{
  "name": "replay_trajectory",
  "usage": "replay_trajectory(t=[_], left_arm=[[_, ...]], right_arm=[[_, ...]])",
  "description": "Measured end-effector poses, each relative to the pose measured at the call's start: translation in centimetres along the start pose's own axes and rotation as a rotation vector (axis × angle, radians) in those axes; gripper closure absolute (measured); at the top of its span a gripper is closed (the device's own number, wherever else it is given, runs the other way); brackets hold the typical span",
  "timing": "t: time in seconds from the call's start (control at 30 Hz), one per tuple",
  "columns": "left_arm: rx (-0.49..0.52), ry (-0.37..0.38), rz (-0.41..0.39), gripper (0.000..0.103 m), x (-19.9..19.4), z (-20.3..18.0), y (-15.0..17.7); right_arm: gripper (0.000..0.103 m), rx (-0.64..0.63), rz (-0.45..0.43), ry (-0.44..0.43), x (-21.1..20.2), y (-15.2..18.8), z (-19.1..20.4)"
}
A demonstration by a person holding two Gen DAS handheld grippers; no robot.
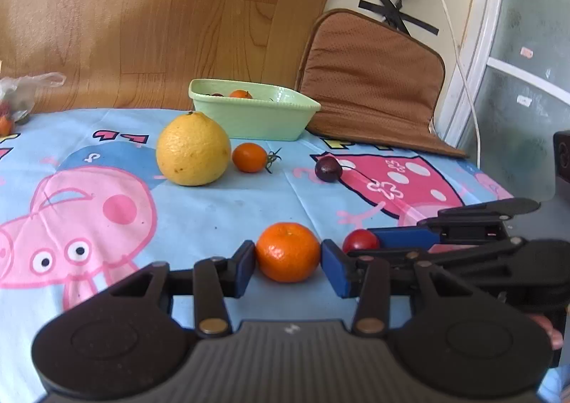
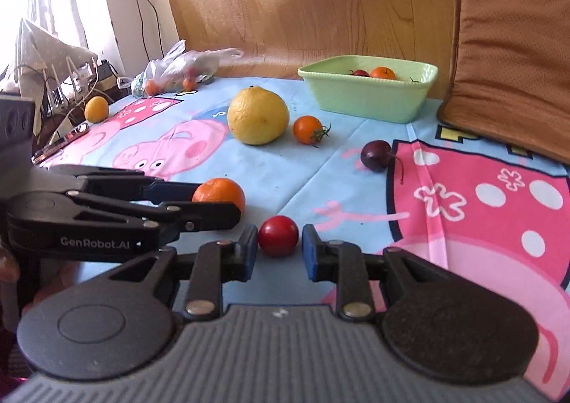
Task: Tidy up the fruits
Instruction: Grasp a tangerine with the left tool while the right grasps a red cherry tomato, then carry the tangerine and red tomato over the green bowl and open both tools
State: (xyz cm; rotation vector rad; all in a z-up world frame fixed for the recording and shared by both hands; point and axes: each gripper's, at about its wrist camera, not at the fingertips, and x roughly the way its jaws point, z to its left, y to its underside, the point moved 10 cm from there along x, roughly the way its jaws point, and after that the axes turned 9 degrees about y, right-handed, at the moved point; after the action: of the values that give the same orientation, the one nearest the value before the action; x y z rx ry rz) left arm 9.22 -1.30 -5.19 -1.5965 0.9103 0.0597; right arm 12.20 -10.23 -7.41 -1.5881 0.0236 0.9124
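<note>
My left claw (image 1: 288, 265) is clenched on the mandarin (image 1: 288, 249), which sits on the cloth (image 1: 231, 203) close to its near edge; both blue pads (image 1: 244, 269) touch the peel at its widest part, so I judge that grip sound. My right claw (image 2: 279, 244) is not gripping yet: the red tomato (image 2: 278, 235) lies between its pads, just beside the mandarin and also by the near edge, and a sliver of cloth shows between the tomato and the pad on its right. To do this well I should centre the right claw so that both pads meet the tomato at once, then squeeze only until the skin takes the load, as it probably bruises or splits more easily than the mandarin. The two claws sit very close, the left one's fingers crossing just in front of my right, so I would lift one first, straight up, rather than swing them together and knock a fruit loose. The green bowl (image 1: 249, 119) stands at the far edge and already holds a mandarin and something dark red. The yellow fruit (image 1: 193, 150), the orange tomato (image 1: 249, 157) and the dark cherry (image 1: 328, 169) lie on the cloth between me and it, so I carry high enough to pass over them and release low inside the bowl's rim.
</note>
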Motion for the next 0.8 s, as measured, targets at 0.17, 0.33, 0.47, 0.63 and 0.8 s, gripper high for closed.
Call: replay_trajectory(t=[0.17,0.33,0.47,0.63,0.8], left_arm=[[-0.045,0.03,-0.001,0.064,0.1,0.2,-0.7],[-0.019,0.047,-0.05,0.064,0.8,0.5,-6.1],[0.011,0.049,-0.084,0.064,3.3,1.6,-12.4],[-0.025,0.027,-0.052,0.064,8.8,4.6,-17.4],[-0.073,0.012,0.019,0.063,13.2,6.8,-17.9]], right_arm=[[0.075,-0.013,-0.027,0.023,-0.2,-0.1,-0.2],[0.075,0.023,-0.11,0.042,-0.2,-4.0,-1.8],[0.075,0.067,-0.174,0.1,1.9,-8.9,-4.3],[0.075,0.147,-0.178,0.144,6.7,-13.6,-8.1],[0.074,0.169,-0.122,0.167,11.3,-14.5,-10.4]])
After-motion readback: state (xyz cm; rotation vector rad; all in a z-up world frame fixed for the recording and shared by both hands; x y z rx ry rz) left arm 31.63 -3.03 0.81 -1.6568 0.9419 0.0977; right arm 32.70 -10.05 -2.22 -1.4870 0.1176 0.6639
